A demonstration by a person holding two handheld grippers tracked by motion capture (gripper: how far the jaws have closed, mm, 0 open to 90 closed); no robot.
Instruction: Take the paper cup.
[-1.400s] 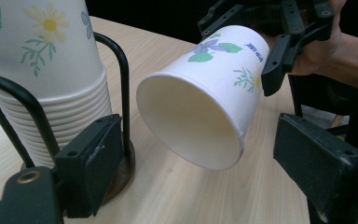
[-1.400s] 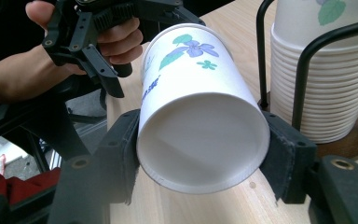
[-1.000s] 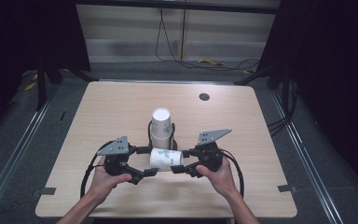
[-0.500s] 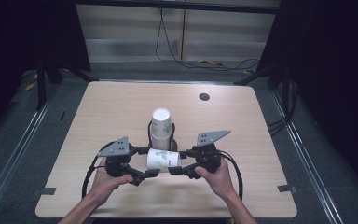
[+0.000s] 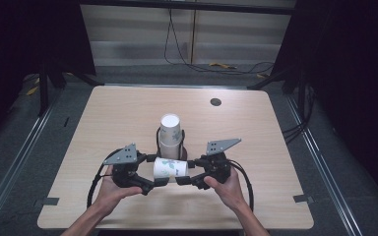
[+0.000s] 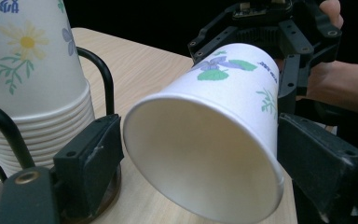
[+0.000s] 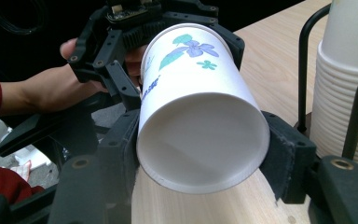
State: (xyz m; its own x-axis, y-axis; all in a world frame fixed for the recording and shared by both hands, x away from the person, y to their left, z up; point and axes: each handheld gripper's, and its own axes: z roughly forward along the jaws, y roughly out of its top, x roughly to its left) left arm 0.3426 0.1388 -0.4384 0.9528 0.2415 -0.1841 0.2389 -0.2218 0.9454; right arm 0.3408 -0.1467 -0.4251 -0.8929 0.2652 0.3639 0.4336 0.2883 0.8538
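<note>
The paper cup (image 5: 170, 168), white with printed flowers, lies on its side in the air just above the desk (image 5: 256, 132), close to the near edge and about midway along it. Its long axis runs level, parallel to that near edge. The wide open mouth faces the left gripper (image 5: 150, 186); the closed bottom faces the right gripper (image 5: 183, 180).

In the right gripper view the fingers (image 7: 286, 161) press on both sides of the cup's bottom end, closed on it. In the left gripper view the fingers (image 6: 93, 149) stand on either side of the rim with a gap on each side, spread apart and not touching the cup.

Just behind the cup, toward the far edge, a stack of paper cups (image 5: 170, 136) stands upside down in a black wire holder (image 5: 182, 143).

The desk is pale wood grain with a round dark cable port (image 5: 215, 102) near its far right corner. Grey floor and dark curtains surround it.
</note>
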